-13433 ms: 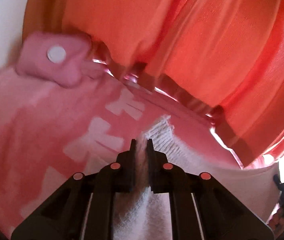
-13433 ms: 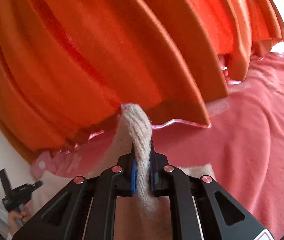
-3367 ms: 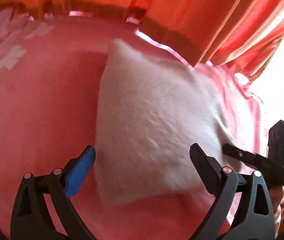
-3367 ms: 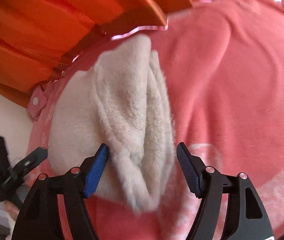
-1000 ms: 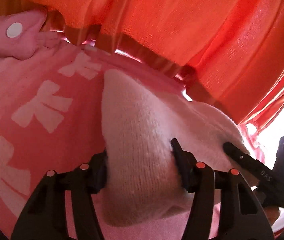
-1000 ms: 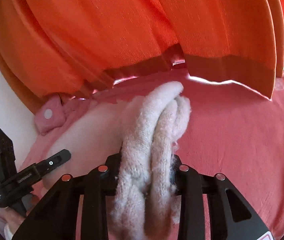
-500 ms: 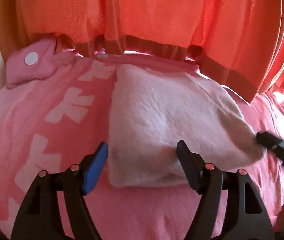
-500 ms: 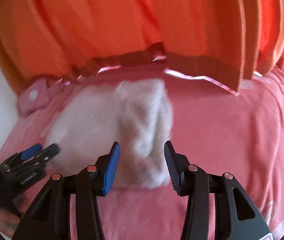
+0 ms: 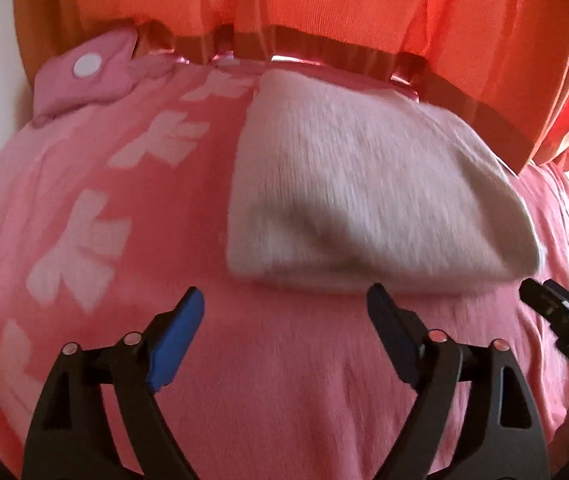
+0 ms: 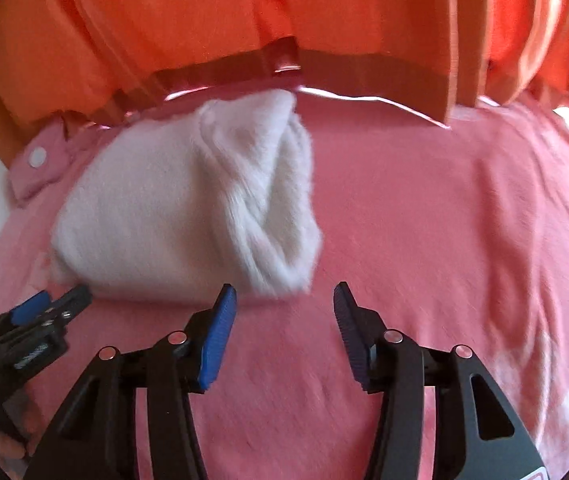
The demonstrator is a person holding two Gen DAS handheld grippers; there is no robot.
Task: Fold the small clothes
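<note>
The fuzzy cream-white knitted garment (image 9: 364, 192) lies folded into a compact bundle on the pink bedspread (image 9: 284, 380), close under the hem of the orange pleated curtain (image 9: 324, 8). In the right wrist view its right edge shows several stacked layers, slightly splayed, which suggests the fold is done or nearly so.

The left gripper (image 9: 284, 312) hovers just short of the bundle's near edge, jaws spread wide and holding nothing. The right gripper (image 10: 284, 304) sits likewise near the layered corner, jaws apart and empty. Neither touches the cloth. Each gripper shows at the edge of the other's view, one at either end of the bundle.

The step in hand looks like release and inspection. To do it well, I would judge:
- Draw both grippers straight away from the bundle, so the blue finger pads (image 9: 176, 340) do not snag the fluffy pile and drag a layer open.
- If the splayed right edge needs tidying, press it flat from above with closed jaws rather than pinching one layer.
- Keep the bundle clear of the curtain hem, which hangs just behind it.

A small pink fabric tab with a white round snap (image 9: 84, 66) lies at the bedspread's far left corner, well apart from the work
</note>
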